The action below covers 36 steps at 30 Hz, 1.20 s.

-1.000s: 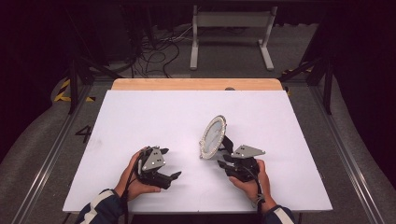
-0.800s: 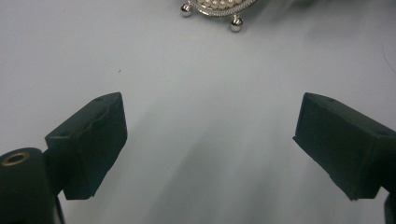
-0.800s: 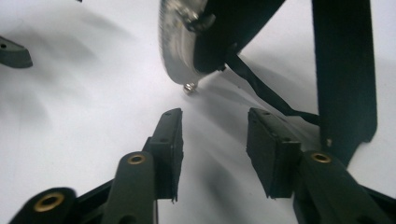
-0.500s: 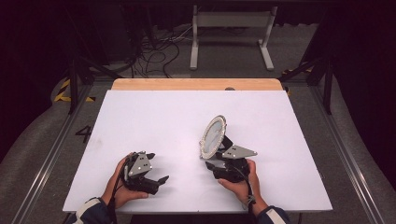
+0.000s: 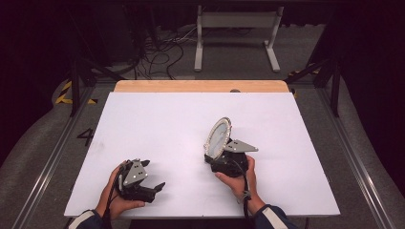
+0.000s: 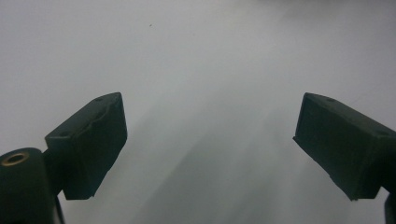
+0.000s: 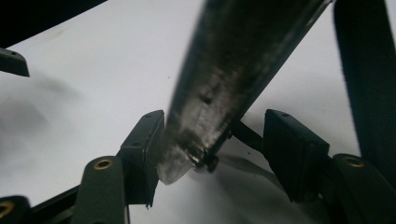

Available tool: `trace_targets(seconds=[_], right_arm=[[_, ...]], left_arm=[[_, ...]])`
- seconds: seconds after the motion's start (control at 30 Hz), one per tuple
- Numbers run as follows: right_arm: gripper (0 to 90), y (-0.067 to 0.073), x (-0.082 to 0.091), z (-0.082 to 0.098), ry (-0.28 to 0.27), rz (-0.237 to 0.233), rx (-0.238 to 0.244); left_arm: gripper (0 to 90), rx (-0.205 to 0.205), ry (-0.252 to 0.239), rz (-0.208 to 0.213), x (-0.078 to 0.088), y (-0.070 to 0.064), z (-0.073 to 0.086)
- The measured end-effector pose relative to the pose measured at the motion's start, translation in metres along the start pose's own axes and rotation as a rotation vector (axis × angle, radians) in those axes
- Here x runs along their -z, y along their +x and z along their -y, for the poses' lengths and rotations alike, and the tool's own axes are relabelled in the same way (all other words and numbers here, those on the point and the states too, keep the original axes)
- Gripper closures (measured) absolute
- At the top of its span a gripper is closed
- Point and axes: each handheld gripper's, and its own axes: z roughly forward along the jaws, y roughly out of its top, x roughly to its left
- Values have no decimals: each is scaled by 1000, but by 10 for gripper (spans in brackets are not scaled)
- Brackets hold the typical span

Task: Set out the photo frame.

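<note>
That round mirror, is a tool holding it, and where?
Not gripped now. The mirror stands tilted with its bottom edge between the right tool's jaws, which have just been opening; one pad is clear of it. The left tool is open, holding nothing.

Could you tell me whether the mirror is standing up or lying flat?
Standing, tilted: the mirror rises on edge from the table, between the right tongs.

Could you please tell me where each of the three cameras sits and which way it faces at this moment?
High view: fixed above the person's side, looking forward and down on the white table; both hands show, the left gripper and the right gripper.
Left gripper view: rides on the left gripper, looking along its fingers at bare tabletop.
Right gripper view: rides on the right gripper, looking along its fingers at the round mirror standing between them.
Shared: the high and right gripper views both show the mirror.
</note>
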Motion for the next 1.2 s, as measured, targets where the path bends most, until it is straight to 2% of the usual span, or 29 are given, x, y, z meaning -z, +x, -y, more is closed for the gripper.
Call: trace_targets(seconds=[0.27, 0.37, 0.43, 0.57, 0.83, 1.2], right_arm=[[438, 6, -8, -2, -28, 65, 6], [510, 4, -7, -2, -30, 74, -5], [543, 2, -6, -2, -20, 49, 2], [554, 1, -5, -3, -8, 37, 10], [610, -9, 1, -3, 20, -27, 7], [649, -15, 9, 0, 25, -63, 26]], left_arm=[[98, 5, 4, -13, 4, 1, 3], [99, -1, 13, -11, 3, 1, 3], [99, -3, 14, -9, 2, 1, 3], [102, -3, 18, -8, 2, 1, 3], [104, -16, 24, -2, 1, 1, 3], [106, -27, 26, 13, -1, 0, 0]])
